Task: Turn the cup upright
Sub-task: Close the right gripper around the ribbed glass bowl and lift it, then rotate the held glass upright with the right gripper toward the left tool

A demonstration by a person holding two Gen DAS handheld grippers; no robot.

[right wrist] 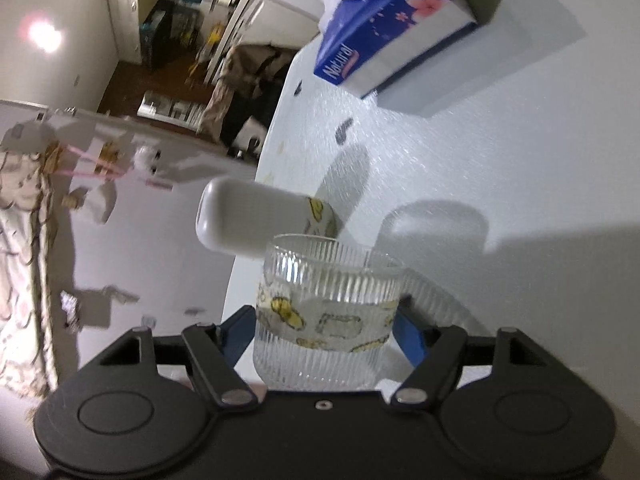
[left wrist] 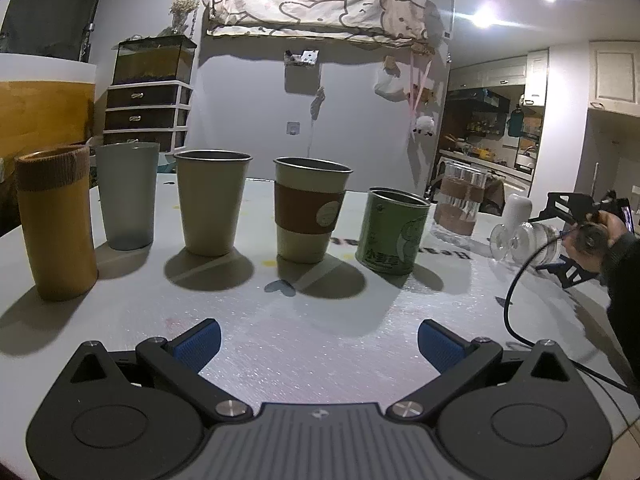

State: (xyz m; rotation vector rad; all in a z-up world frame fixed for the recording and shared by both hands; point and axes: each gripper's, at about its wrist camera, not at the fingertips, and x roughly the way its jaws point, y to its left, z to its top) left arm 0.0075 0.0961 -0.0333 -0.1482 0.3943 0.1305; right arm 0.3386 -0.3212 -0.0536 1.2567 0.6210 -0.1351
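Note:
A clear ribbed glass cup [right wrist: 326, 312] with a yellow-patterned band sits between my right gripper's [right wrist: 326, 334] blue fingers, which are shut on its sides. The right wrist view is rolled sideways, so the cup is held tilted above the white table [right wrist: 500, 168]. In the left wrist view the same cup [left wrist: 528, 242] shows lying on its side in the right gripper [left wrist: 568, 236] at the far right. My left gripper [left wrist: 319, 344] is open and empty, low over the table's near part.
A row of upright cups stands ahead of the left gripper: bamboo cup [left wrist: 56, 220], grey cup [left wrist: 128, 196], beige cup [left wrist: 212, 204], sleeved cup [left wrist: 308, 210], green tin [left wrist: 392, 232], glass jar [left wrist: 460, 208]. A white capped bottle [right wrist: 256, 220] and blue tissue box [right wrist: 392, 20] lie near the held cup.

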